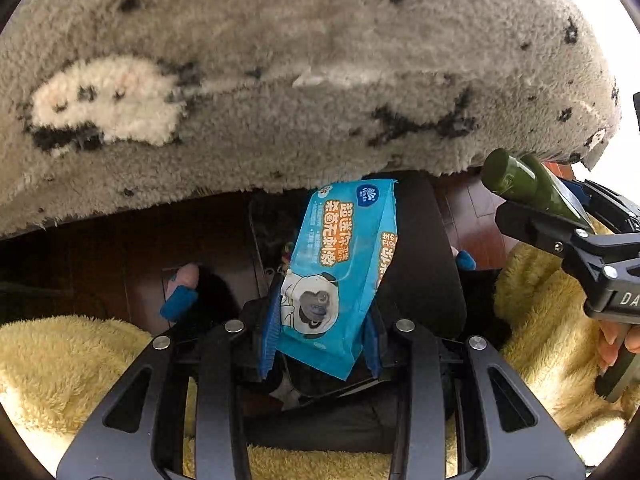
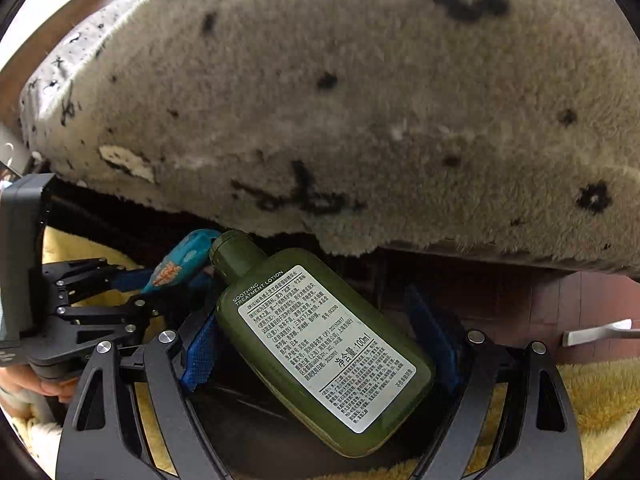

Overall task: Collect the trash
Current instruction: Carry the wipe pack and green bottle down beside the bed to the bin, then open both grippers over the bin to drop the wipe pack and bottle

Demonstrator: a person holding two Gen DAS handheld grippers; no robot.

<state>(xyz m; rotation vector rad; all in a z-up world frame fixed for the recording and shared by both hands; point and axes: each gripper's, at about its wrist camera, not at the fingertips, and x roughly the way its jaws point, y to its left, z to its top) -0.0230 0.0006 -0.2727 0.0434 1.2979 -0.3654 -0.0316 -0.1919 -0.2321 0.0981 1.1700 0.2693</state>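
The left gripper (image 1: 320, 332) is clamped narrowly on a blue wet-wipes packet (image 1: 340, 276), its blue pads pressing the packet's two sides near the lower end, so that the packet stands up from the jaws with its printed face and cartoon sheep toward the camera. The right gripper (image 2: 320, 344) holds a dark green lotion bottle (image 2: 320, 344) across widely spread jaws; the bottle lies slantwise between the blue pads, cap up and to the left, white label facing the camera, with its upper flank against the left pad and its base corner against the right one. From the left wrist view the same bottle shows at the right edge, its cap poking out of the other gripper's black fingers, well apart from the packet. Both grippers point steeply down in front of a grey fluffy blanket (image 1: 300, 80) with black marks and a white patch, whose edge hangs just above the packet and the bottle. Below are a dark wooden floor (image 1: 476, 216) and yellow fleecy fabric (image 1: 80, 360) on either side.
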